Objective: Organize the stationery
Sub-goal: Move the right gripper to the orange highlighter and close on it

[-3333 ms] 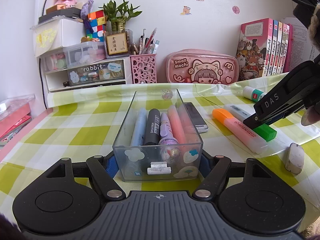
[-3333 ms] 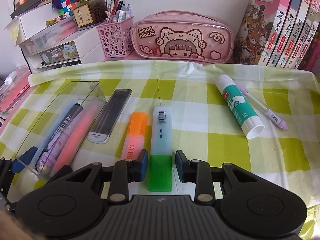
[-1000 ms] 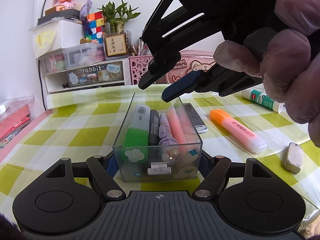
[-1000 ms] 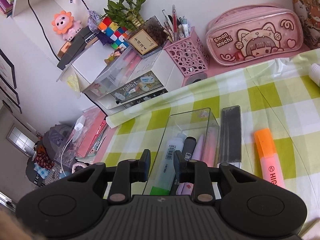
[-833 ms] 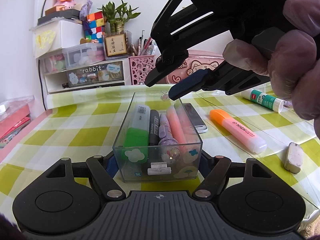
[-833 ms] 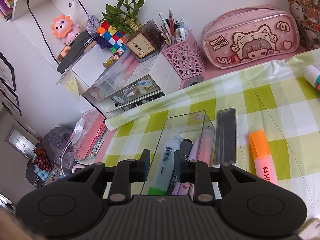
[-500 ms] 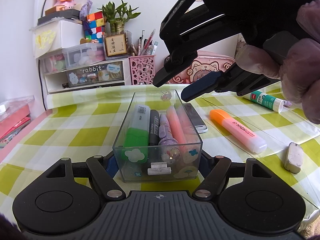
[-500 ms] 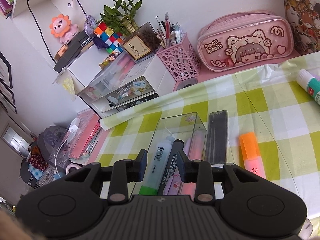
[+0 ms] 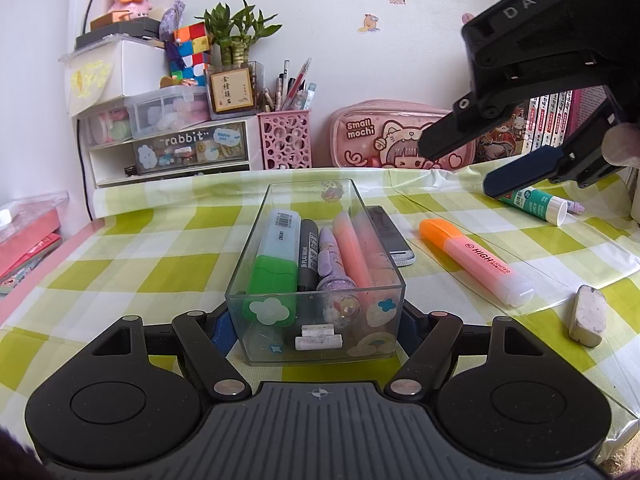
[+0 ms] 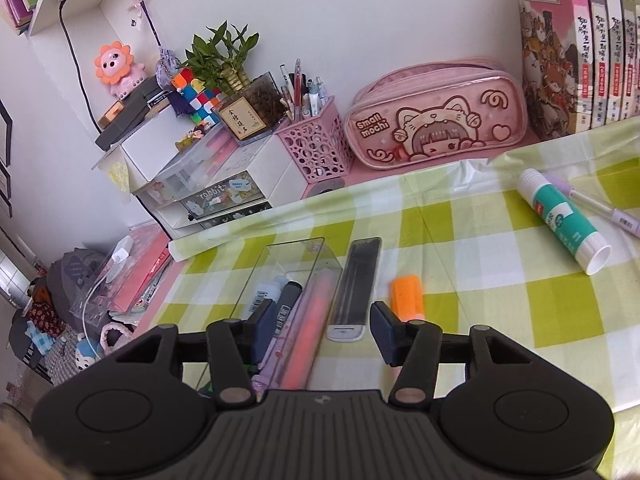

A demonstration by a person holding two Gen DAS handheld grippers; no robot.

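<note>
Left gripper (image 9: 316, 320) clamps clear box (image 9: 316, 332). Right gripper (image 10: 320, 330) empty, jaws opening. Orange highlighter (image 9: 476, 266), right of box: light, rigid, slick; grip mid-barrel.

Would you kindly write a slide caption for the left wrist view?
Left gripper steadies the clear box of pens while the empty, opening right gripper hangs above the glue stick.

- Left gripper (image 9: 316, 320): fingertips hidden behind the clear box (image 9: 316, 332)
- Orange highlighter (image 10: 407, 294): lower body covered by the right gripper (image 10: 320, 332) finger
- Green highlighter (image 10: 267, 295): cap end hidden behind that gripper's other finger
- Books (image 10: 580, 48): cut off at the right-wrist view's edge
- Purple pen (image 9: 575, 208): mostly concealed behind the glue stick (image 9: 536, 202)
</note>
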